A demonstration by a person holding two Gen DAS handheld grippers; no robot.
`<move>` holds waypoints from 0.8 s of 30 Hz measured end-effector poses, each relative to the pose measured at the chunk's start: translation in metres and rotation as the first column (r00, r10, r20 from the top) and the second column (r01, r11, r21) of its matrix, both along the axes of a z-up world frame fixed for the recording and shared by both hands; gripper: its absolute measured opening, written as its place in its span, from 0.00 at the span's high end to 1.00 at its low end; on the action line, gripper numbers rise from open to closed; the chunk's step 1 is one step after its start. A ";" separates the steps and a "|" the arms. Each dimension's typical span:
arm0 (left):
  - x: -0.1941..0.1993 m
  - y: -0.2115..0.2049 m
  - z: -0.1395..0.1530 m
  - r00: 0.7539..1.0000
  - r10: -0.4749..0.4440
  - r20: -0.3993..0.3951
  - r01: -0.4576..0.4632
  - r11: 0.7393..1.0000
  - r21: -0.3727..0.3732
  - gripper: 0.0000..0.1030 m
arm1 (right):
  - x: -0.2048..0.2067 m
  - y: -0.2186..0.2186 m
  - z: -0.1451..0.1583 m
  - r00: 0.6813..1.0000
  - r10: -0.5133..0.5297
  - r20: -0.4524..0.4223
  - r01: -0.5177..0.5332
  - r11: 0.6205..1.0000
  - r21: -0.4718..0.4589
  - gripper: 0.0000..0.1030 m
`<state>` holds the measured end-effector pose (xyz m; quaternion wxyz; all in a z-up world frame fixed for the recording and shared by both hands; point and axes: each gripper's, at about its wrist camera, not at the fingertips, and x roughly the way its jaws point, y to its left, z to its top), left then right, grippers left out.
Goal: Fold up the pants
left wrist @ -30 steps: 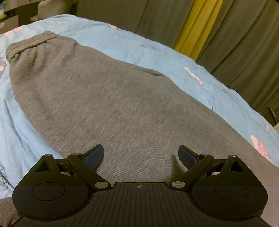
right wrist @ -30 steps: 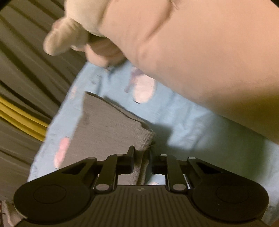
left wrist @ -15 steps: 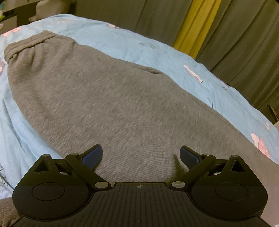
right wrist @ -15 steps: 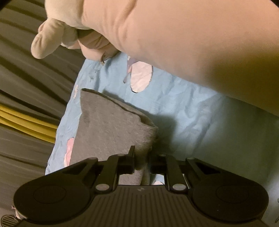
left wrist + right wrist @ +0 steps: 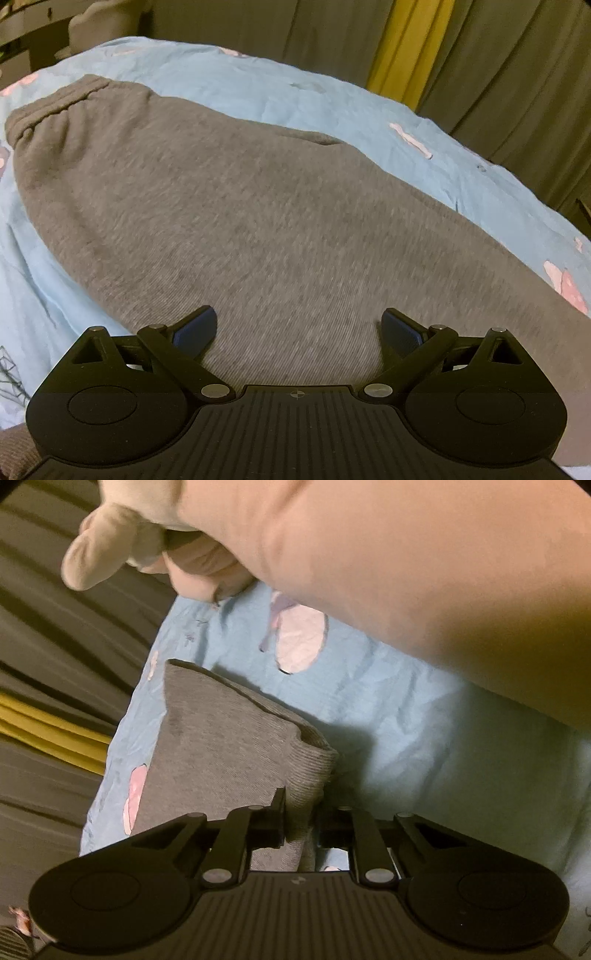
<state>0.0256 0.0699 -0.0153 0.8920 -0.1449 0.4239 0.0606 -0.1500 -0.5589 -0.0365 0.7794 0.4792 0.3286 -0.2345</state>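
one pale blue bed sheet with pink printed shapes (image 5: 332, 96) fills both views, with dull grey-green curtains (image 5: 517, 74) and one yellow curtain strip (image 5: 402, 44) along the top of the left wrist view. on the sheet lies the single pair of grey knit jogger pants (image 5: 258, 221), spread flat across the middle of that frame; its gathered elastic waistband (image 5: 55, 107) sits at the upper left and the legs run off toward the lower right.

in the right wrist view a person's bare forearm (image 5: 424, 590) crosses the top of the frame, ending in a light-gloved hand (image 5: 122, 535) at the upper left. below it, the ribbed ankle cuff of the pants (image 5: 306, 771) sits just left of centre, bunched up off the sheet.

two grippers are in play. the left gripper (image 5: 297, 328), at the bottom of its frame, has its blue-padded fingers released and spread wide just over the grey cloth, grasping nothing. the right gripper (image 5: 301, 812) is clenched on the cuff, with a fold of ribbing pinched between its black fingers.

the pants look soft, limp and light, likely to sag and drag across the sheet rather than hold shape. the thicker ribbed cuff and the elastic waistband seem the surest places to pinch, as a single layer of the plain fabric may slip.
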 end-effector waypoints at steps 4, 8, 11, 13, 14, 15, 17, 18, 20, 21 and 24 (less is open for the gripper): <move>0.001 0.000 -0.001 1.000 -0.003 -0.005 0.003 1.000 0.008 0.03 | 0.002 0.007 0.011 1.000 0.018 0.007 -0.018 0.999 -0.052 0.88; 0.001 -0.001 -0.001 1.000 -0.006 -0.008 0.006 1.000 0.013 0.03 | 0.004 0.013 0.021 0.999 0.029 0.029 -0.026 0.996 -0.084 0.89; 0.001 -0.001 0.000 1.000 -0.006 -0.009 0.006 1.000 0.013 0.03 | 0.008 0.013 0.020 1.000 0.027 0.016 -0.025 0.997 -0.073 0.88; 0.001 -0.001 0.000 1.000 -0.005 -0.008 0.005 1.000 0.011 0.03 | 0.008 0.009 0.015 1.000 0.016 0.003 -0.016 0.999 -0.041 0.84; 0.000 -0.001 0.000 1.000 -0.005 -0.008 0.005 1.000 0.011 0.03 | 0.007 0.008 0.012 1.000 0.010 0.000 -0.010 1.000 -0.023 0.81; 0.000 -0.001 0.000 1.000 -0.006 -0.008 0.006 1.000 0.011 0.03 | 0.006 0.006 0.008 1.000 0.000 -0.007 0.000 1.000 0.001 0.78; 0.000 -0.001 -0.001 1.000 -0.006 -0.008 0.006 1.000 0.011 0.03 | 0.004 0.003 0.000 1.000 -0.010 -0.004 0.011 0.999 0.047 0.76; 0.000 -0.001 -0.001 1.000 -0.006 -0.009 0.006 1.000 0.012 0.03 | 0.003 0.001 -0.004 1.000 -0.022 -0.005 0.022 0.997 0.069 0.75; 0.000 -0.001 -0.001 1.000 -0.006 -0.009 0.006 1.000 0.012 0.02 | -0.001 -0.003 -0.012 0.999 -0.048 0.012 0.047 0.992 0.118 0.74; 0.000 -0.001 -0.001 1.000 -0.006 -0.009 0.006 1.000 0.012 0.02 | -0.003 -0.004 -0.014 0.998 -0.064 0.022 0.060 0.988 0.139 0.74; 0.000 -0.001 -0.001 1.000 -0.006 -0.009 0.006 1.000 0.012 0.02 | -0.006 -0.005 -0.016 0.996 -0.080 0.033 0.074 0.984 0.162 0.73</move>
